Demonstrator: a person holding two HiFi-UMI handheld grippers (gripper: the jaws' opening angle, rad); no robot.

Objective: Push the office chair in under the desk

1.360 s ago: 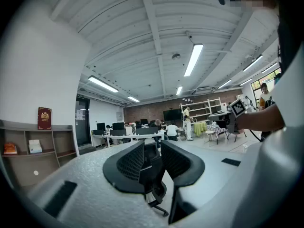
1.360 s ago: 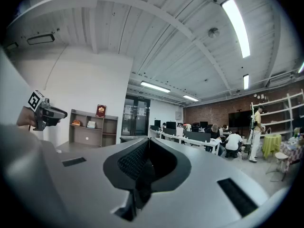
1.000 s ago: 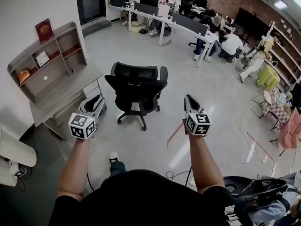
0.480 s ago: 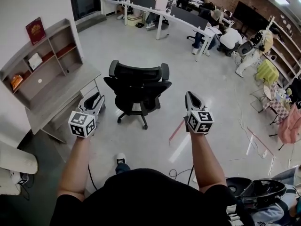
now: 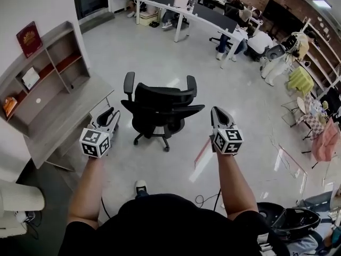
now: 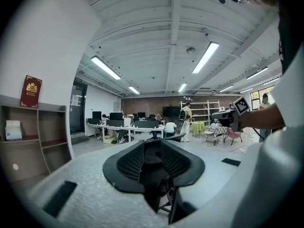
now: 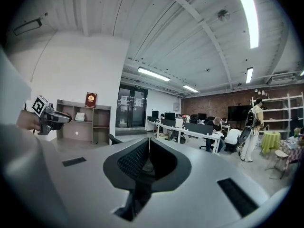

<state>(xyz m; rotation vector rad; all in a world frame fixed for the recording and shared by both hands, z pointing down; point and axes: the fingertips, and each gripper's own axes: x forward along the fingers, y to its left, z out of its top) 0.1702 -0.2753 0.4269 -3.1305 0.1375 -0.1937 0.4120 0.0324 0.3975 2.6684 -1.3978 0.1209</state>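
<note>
Both claws have drawn nearer the black mesh office chair [image 5: 160, 108], which stands mid-frame, untouched and apart from the grey counter [image 5: 58, 119] at left, so pushing hasn't begun: left claw [image 5: 106, 119] narrowly parted and empty, right claw [image 5: 217, 113] pinched together.

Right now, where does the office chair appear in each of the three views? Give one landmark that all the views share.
Head view: office chair at the centre, on open floor.
Left gripper view: only a dark part of it shows, just right of the jaw tips, near the centre.
Right gripper view: only a dark sliver shows, left of the jaws.
Shared landmark: red book, left of the chair in every view.
</note>
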